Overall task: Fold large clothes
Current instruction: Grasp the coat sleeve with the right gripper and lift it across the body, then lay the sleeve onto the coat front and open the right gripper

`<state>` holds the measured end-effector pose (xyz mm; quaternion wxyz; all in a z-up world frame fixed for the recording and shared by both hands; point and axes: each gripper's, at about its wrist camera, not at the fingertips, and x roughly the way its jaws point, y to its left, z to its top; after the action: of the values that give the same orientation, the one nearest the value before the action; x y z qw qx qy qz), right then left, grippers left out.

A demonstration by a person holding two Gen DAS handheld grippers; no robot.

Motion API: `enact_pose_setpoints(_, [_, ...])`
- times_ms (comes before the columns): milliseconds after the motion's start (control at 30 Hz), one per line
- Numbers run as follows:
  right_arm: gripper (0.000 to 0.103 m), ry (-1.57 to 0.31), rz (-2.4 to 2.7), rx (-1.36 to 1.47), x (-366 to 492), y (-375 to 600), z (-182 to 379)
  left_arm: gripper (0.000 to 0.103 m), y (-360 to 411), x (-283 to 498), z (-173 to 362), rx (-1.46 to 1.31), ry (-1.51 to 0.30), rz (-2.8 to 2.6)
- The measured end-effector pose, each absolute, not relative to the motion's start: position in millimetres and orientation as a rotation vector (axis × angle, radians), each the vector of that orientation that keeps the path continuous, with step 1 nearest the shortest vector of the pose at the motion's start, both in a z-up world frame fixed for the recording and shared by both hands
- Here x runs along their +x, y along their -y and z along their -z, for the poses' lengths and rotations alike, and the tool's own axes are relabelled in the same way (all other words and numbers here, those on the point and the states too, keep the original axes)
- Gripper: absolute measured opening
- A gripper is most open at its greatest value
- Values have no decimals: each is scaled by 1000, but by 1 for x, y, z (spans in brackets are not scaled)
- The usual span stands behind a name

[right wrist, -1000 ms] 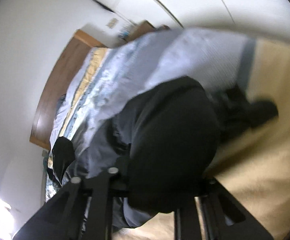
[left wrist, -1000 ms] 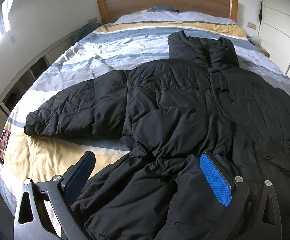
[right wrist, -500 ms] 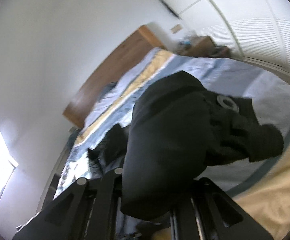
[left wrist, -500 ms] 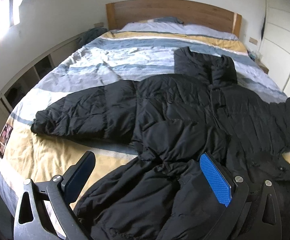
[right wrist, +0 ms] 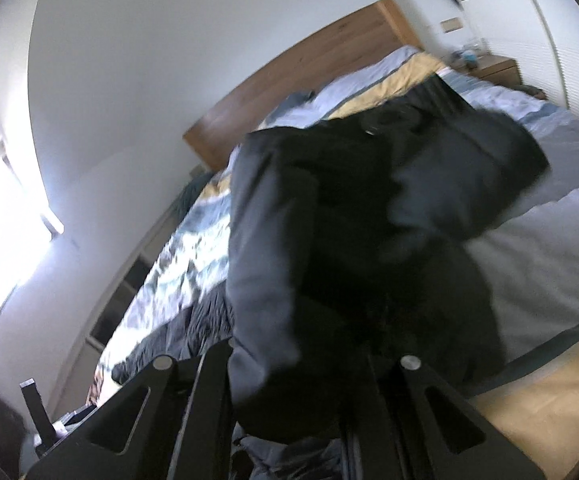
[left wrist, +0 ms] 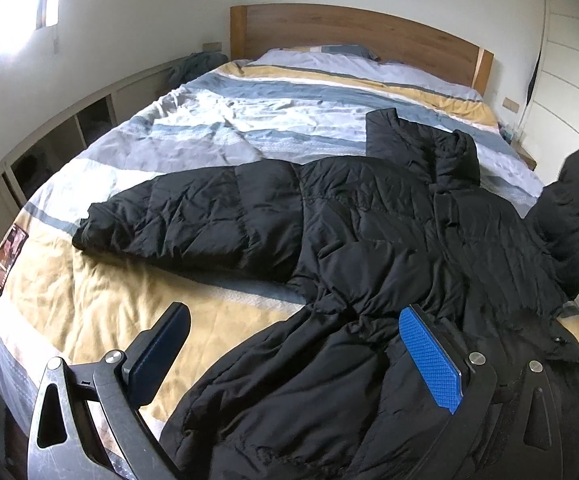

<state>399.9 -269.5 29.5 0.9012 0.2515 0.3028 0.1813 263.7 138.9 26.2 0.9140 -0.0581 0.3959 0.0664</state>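
A large black puffer jacket (left wrist: 361,240) lies spread on the bed, one sleeve stretched left, collar toward the headboard. My left gripper (left wrist: 293,352) is open and empty, hovering over the jacket's lower body near the bed's foot; its blue pad (left wrist: 429,360) shows on the right finger. My right gripper (right wrist: 297,392) is shut on the jacket's right sleeve (right wrist: 349,240), which is lifted off the bed and fills that view. The raised sleeve also shows at the right edge of the left wrist view (left wrist: 573,220). The right fingertips are hidden by the fabric.
The bed has a striped blue, grey and yellow duvet (left wrist: 249,120) and a wooden headboard (left wrist: 349,32). Low open shelving (left wrist: 69,136) runs along the left wall. A white wardrobe (left wrist: 569,72) and a small nightstand (right wrist: 493,68) stand at the right.
My right gripper has lifted the sleeve higher and swung it over toward the jacket's middle. My left gripper has drawn back slightly, staying open over the hem.
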Motion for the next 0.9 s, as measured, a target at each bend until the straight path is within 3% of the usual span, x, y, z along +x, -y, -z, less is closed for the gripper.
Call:
enact_pose_setpoints(533, [12, -891, -392, 241, 404, 167, 58, 102, -156, 251, -20, -145, -831, -168])
enact_pose_setpoints(633, [22, -937, -402, 217, 403, 159, 68, 102, -150, 248, -28, -137, -830, -170])
enact_pose_setpoints(700, [43, -962, -422, 201, 403, 157, 74, 102, -145, 243, -36, -131, -825, -168])
enact_pose_setpoints(767, [54, -965, -444, 169, 402, 146, 71, 102, -135, 237, -50, -116, -811, -164])
enact_pose_setpoints(900, [61, -962, -461, 120, 394, 128, 63, 102, -116, 224, -76, -82, -775, -160])
